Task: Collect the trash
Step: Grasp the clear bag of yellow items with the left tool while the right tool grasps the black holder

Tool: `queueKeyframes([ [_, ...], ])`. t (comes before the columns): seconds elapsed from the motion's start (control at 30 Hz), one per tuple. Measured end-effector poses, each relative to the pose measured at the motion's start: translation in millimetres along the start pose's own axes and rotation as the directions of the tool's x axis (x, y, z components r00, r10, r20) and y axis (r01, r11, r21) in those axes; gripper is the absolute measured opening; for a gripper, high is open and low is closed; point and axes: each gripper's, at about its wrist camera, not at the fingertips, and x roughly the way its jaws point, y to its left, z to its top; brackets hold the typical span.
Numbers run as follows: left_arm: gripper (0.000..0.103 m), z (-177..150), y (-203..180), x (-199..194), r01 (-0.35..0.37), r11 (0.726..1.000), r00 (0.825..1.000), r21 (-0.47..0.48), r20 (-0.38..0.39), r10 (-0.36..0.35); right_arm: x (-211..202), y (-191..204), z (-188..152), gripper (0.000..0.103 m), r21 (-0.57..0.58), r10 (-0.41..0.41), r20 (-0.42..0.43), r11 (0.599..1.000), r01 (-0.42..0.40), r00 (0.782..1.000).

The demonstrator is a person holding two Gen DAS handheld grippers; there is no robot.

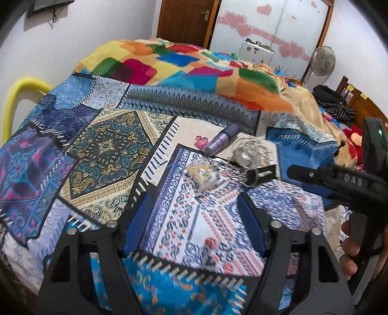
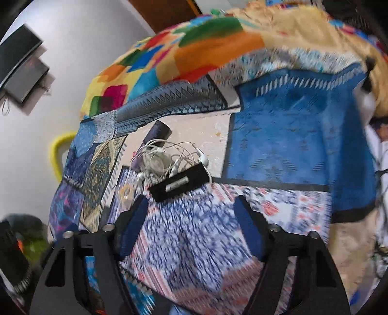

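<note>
Left gripper: blue-padded fingers stand apart, released, nothing between them; only the patterned bedspread shows in the gap. The fingers point down at a slant over the bed.

Right gripper: fingers likewise spread and empty, over the blue-and-red print of the same bedspread. That view is motion-blurred. In the left wrist view the right gripper's black body enters from the right edge, a hand wrapped on its handle.

Trash cluster lies on the bedspread just ahead of both fingertips, touched by neither:
- crumpled clear wrapper with a yellow part, nearest the left fingers; in the right view it sits just off the left fingertip.
- flat black card with a small silver cylinder on it, close ahead of the right fingers.
- tangle of white earphone cable, resting partly on the black card.
- purple cylindrical bottle lying on its side behind the cable.
- small pink flower-shaped piece beside the bottle.

Further out: multicoloured blanket heaped across the bed, a yellow padded rail at the left edge, a standing fan and a wooden door at the back wall.
</note>
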Motion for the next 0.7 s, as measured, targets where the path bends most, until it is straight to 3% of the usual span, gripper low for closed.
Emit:
queueKeyframes([
  [0.13, 0.069, 6.9, 2.6, 25.1, -0.013, 1.0, 1.0, 0.001, -0.014, 0.013, 23.8, 1.0, 10.2, 0.05, 0.052, 0.016, -0.033, 0.999, -0.014, 0.999],
  [0.33, 0.066, 16.0, 0.1, 52.2, -0.014, 1.0, 1.0, 0.018, -0.021, 0.014, 35.1, 7.8, 9.4, 0.049, 0.056, -0.065, -0.011, 0.996, 0.066, 0.998],
  [0.53, 0.046, 17.3, -8.4, 73.0, -0.023, 0.999, 0.998, 0.036, -0.056, 0.025, 38.0, 25.9, -1.7, 0.049, -0.057, -0.194, 0.038, 0.979, 0.196, 0.98],
  [0.6, 0.023, 16.5, -10.3, 78.5, -0.046, 0.998, 0.996, 0.037, -0.072, 0.049, 38.8, 29.3, -4.5, 0.049, -0.087, -0.229, 0.051, 0.969, 0.233, 0.972],
  [0.7, 0.022, 13.4, -10.3, 79.1, -0.049, 0.998, 0.996, 0.028, -0.077, 0.051, 36.9, 29.6, -12.0, 0.047, -0.139, -0.255, 0.058, 0.955, 0.261, 0.965],
])
